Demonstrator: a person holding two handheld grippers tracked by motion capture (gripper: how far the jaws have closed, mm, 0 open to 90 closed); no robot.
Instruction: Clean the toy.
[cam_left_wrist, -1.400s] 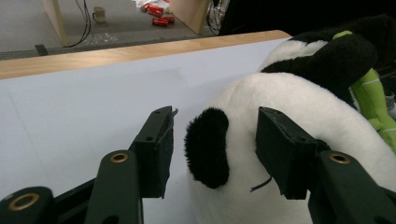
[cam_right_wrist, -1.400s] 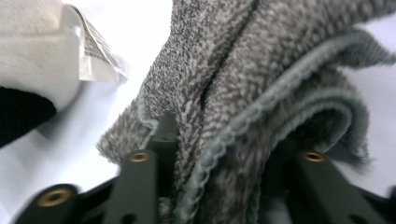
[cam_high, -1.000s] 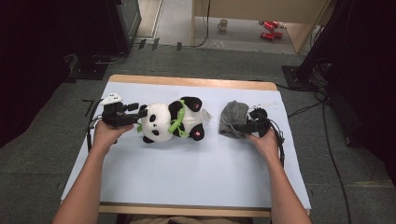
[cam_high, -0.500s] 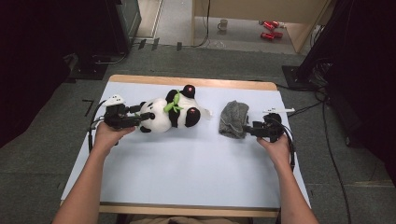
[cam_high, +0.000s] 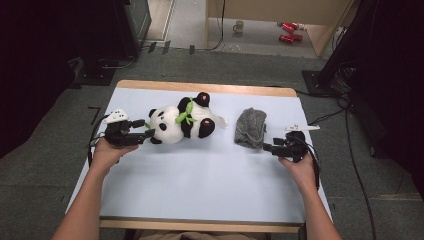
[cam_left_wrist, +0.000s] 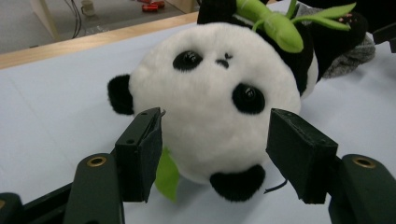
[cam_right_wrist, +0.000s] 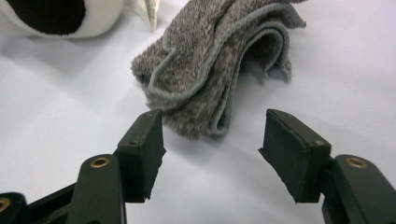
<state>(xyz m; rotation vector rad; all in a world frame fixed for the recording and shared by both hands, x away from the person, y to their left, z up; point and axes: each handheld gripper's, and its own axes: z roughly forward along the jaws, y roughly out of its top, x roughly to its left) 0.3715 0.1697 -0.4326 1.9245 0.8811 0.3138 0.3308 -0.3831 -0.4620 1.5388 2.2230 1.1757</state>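
The plush panda (cam_high: 182, 123) lies on its side at the back left of the counter (cam_high: 200, 185), its head toward the left gripper (cam_high: 146, 135), whose fingers (cam_left_wrist: 140, 149) have just been opening and now stand apart on either side of the head. The folded grey towel (cam_high: 251, 127) lies near the panda's right. The right gripper (cam_high: 266, 147) sits just short of the towel, its fingers (cam_right_wrist: 142, 151) spread and holding nothing.

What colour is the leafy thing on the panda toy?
Bright green bamboo sprig, clearest in the left gripper view.
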